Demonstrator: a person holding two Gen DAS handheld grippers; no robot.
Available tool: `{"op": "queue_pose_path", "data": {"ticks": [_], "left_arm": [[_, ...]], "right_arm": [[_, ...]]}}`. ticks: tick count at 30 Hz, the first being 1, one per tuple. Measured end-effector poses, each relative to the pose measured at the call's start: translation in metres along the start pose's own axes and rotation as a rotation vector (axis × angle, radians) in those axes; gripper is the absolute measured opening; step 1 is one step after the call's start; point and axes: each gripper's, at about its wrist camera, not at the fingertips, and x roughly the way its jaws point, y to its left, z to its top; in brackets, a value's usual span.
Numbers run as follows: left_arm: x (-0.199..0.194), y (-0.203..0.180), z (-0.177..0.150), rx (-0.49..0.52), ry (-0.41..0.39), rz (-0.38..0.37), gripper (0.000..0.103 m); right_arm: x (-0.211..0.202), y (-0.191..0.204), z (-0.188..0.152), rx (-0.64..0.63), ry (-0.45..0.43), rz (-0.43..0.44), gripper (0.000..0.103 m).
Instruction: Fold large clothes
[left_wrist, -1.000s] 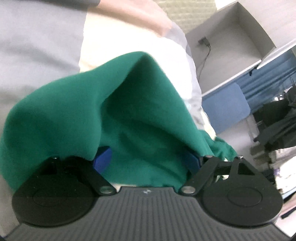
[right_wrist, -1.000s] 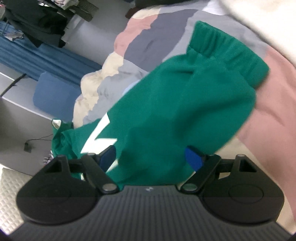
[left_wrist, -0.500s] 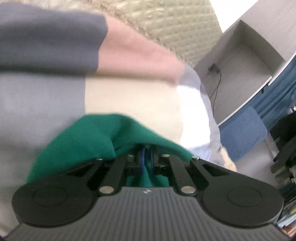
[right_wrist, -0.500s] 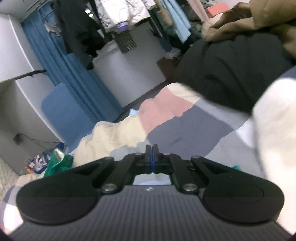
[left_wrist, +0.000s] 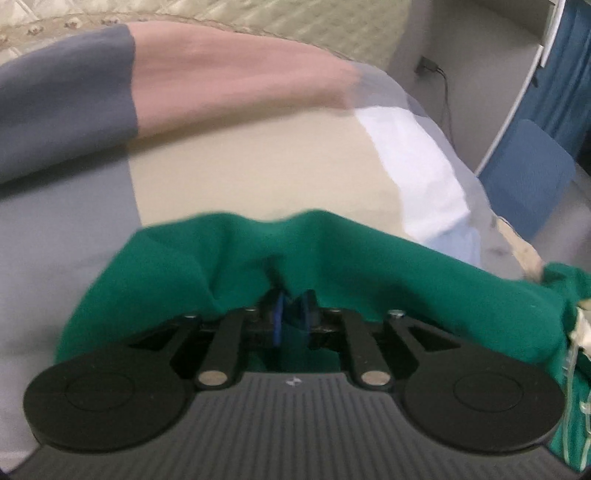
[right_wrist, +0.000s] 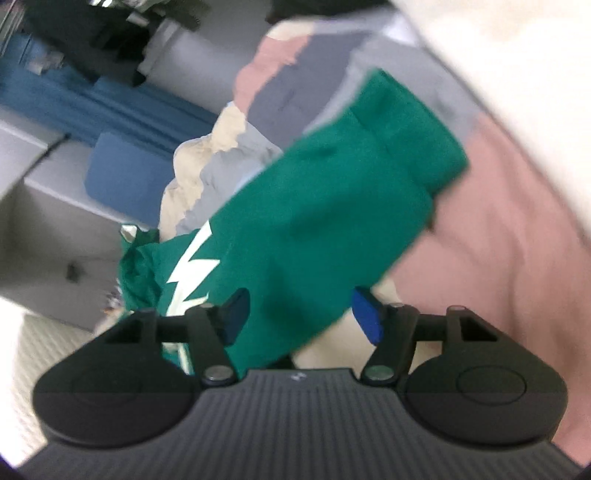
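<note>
A green sweatshirt (left_wrist: 369, 266) lies bunched on the patchwork bedcover (left_wrist: 240, 166). My left gripper (left_wrist: 291, 317) sits at its near edge. The blue pads (left_wrist: 277, 325) stand a little apart and are opening, and a fold of green cloth still sits loosely between them. In the right wrist view a green sleeve (right_wrist: 332, 192) with a ribbed cuff (right_wrist: 413, 136) stretches away over the bedcover (right_wrist: 498, 240), beside a white lightning print (right_wrist: 192, 266). My right gripper (right_wrist: 299, 314) hovers over the sleeve's near end, jaws wide and opening, pads clear of the cloth.
A quilted headboard (left_wrist: 295, 22) runs along the far side. Off the bed's edge stand a blue chair (left_wrist: 528, 177), a grey shelf unit (right_wrist: 44, 221) and blue curtains (right_wrist: 110, 107). A white cloth (right_wrist: 517, 55) lies at the right. Dark clothes (right_wrist: 92, 37) hang behind.
The left jaws closed on the green cloth, then parted slightly while the hand shifted. The right jaws snapped shut on nothing while swinging toward the room, then came back over the sleeve and opened.
</note>
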Motion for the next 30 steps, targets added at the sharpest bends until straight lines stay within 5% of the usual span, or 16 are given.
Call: {"op": "queue_pose_path", "data": {"ticks": [2,4,11,12,14,17,23,30], "left_arm": [[-0.010,-0.003,-0.001,0.025,0.006,-0.011,0.059],[-0.021,-0.008,-0.005,0.059,0.017,-0.005,0.064],[-0.078,-0.029,-0.039,0.132,0.038,-0.069,0.068],[-0.082,-0.034,-0.044,0.130,0.043,-0.092,0.068],[-0.098,-0.045,-0.060,0.133,0.061,-0.161,0.068],[-0.111,-0.063,-0.083,0.180,0.090,-0.203,0.068],[-0.126,-0.080,-0.115,0.263,0.134,-0.258,0.068],[-0.091,-0.093,-0.116,0.283,0.165,-0.261,0.068]], "right_arm": [[0.005,-0.002,-0.001,0.014,-0.004,0.011,0.065],[0.016,-0.006,0.003,0.036,0.004,0.025,0.066],[0.046,0.007,0.024,-0.009,-0.036,0.081,0.068],[0.049,0.017,0.027,-0.069,-0.051,0.064,0.062],[0.048,0.037,0.034,-0.162,-0.112,0.031,0.025],[0.037,0.069,0.050,-0.281,-0.188,0.053,0.013],[0.000,0.123,0.114,-0.466,-0.410,0.021,0.011],[-0.001,0.121,0.205,-0.448,-0.587,-0.165,0.010]]}}
